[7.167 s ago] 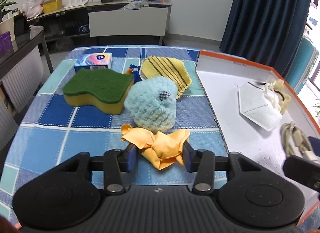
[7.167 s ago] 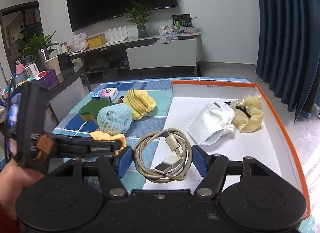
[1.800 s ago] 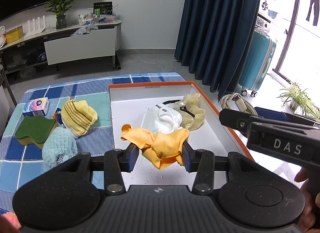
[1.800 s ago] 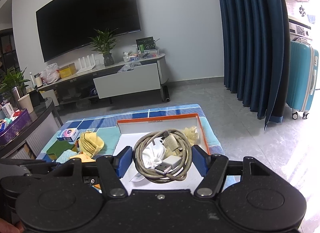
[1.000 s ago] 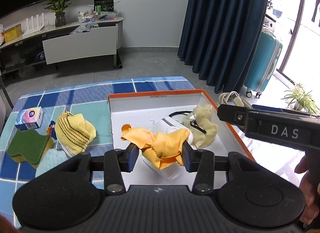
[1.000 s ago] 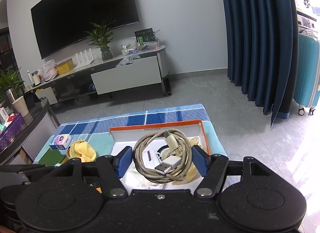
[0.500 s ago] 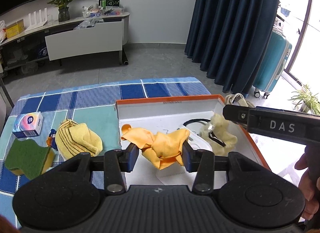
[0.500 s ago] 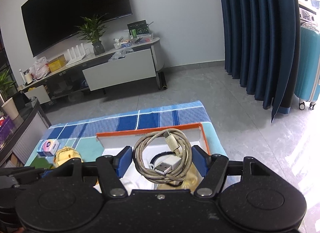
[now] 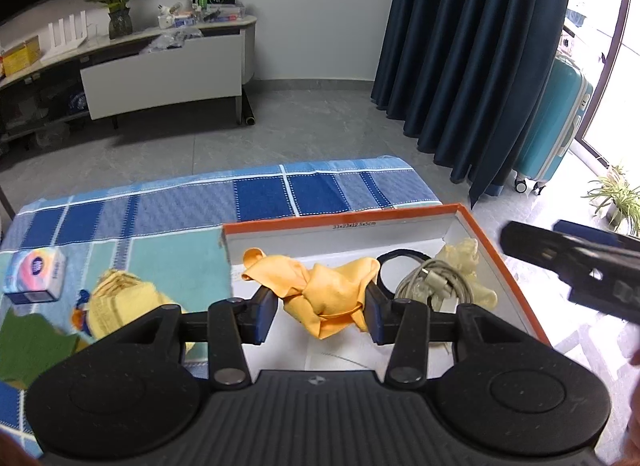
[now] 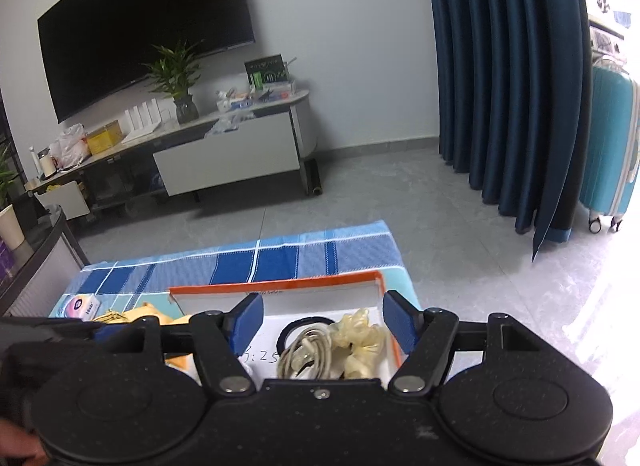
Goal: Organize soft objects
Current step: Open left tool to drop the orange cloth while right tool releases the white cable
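**Cable dropped in the box; orange cloth is next**

Half a second ago the coiled cable sat between the pads of the right claw (image 10: 322,324). Now that claw stands wide apart with nothing in it, and the cable (image 10: 306,354) lies in the box (image 10: 276,288) just below and ahead of it, resting against a pale yellow scrunchie (image 10: 360,342) and beside a black band (image 10: 304,324). So the right hand's delivery looks finished, and that hand is free for another item.

The left claw (image 9: 320,306) is clamped on the crumpled orange cloth (image 9: 316,290), which hangs between its pads over the near part of the box floor, not yet set down. From this claw the cable (image 9: 436,286) lies ahead and to the right, and the right claw's black body shows at the far right edge. The white mask seen in the box earlier is probably hidden under the cloth and the claw; the view does not settle it.

To the left of the left claw, on the table (image 9: 260,197) with its blue checked cover, a yellow striped cloth (image 9: 120,298), a green sponge (image 9: 28,342) and a small tissue pack (image 9: 36,274) wait outside the box. My judgement: letting go of the orange cloth is the step in hand, and at least those soft things remain.
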